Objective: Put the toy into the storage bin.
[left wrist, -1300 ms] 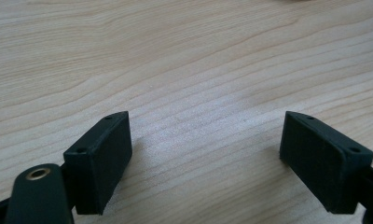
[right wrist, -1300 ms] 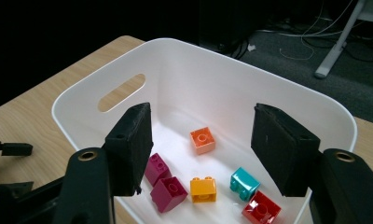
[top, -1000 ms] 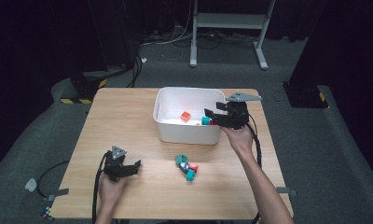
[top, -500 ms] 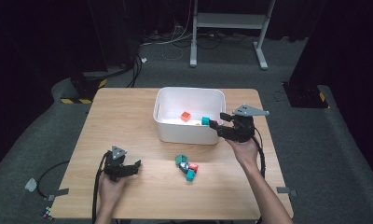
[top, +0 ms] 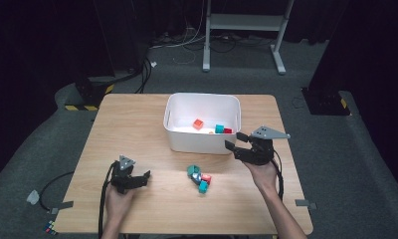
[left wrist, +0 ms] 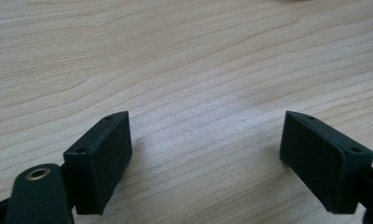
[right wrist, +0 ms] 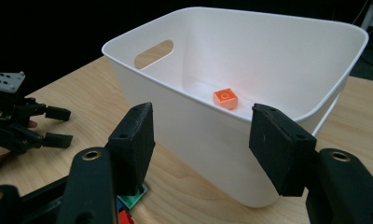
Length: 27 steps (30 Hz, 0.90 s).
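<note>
Tongs first: the right tongs (top: 233,141) hang open and empty off the near right corner of the bin (top: 173,110), jaws pointing left across the worktop (top: 132,124), with the loose bricks (top: 199,178) just below and to their left. Left tongs (top: 143,178) rest open on bare wood at the near left, well apart from the bricks, jaws pointing right towards them. Each forearm enters from the near edge, hand wrapped round its tool; inside the bin lies an orange brick (right wrist: 225,98).
</note>
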### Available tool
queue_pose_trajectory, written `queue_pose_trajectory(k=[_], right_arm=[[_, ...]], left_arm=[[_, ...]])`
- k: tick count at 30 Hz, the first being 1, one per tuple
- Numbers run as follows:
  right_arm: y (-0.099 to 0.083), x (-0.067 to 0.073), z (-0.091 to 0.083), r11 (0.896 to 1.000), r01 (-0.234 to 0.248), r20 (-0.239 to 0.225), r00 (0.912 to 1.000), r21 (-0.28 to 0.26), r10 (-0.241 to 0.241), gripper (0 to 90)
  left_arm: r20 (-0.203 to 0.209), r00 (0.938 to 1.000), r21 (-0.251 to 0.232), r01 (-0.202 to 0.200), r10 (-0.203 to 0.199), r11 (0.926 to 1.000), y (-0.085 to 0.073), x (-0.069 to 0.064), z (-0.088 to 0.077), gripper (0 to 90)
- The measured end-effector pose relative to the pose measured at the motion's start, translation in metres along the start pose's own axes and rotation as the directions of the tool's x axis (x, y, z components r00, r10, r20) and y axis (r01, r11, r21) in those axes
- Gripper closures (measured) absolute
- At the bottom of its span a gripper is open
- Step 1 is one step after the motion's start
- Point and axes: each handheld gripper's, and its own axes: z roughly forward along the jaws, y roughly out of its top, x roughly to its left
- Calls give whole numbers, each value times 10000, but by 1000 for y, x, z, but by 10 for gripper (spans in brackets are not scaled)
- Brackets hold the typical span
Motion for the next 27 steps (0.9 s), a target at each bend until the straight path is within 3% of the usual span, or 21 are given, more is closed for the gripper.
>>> queue_pose_trajectory(k=[9,27], right_arm=[[-19,7,1,10000,-35,-125,9999,86,36,404],[-67,31,30,9915,204,-735,9972,1285,-110,405]], left_arm=[[-1,10000,0,-2,2,10000,0,0,0,168],[-1,10000,2,-2,2,10000,0,0,0,169]])
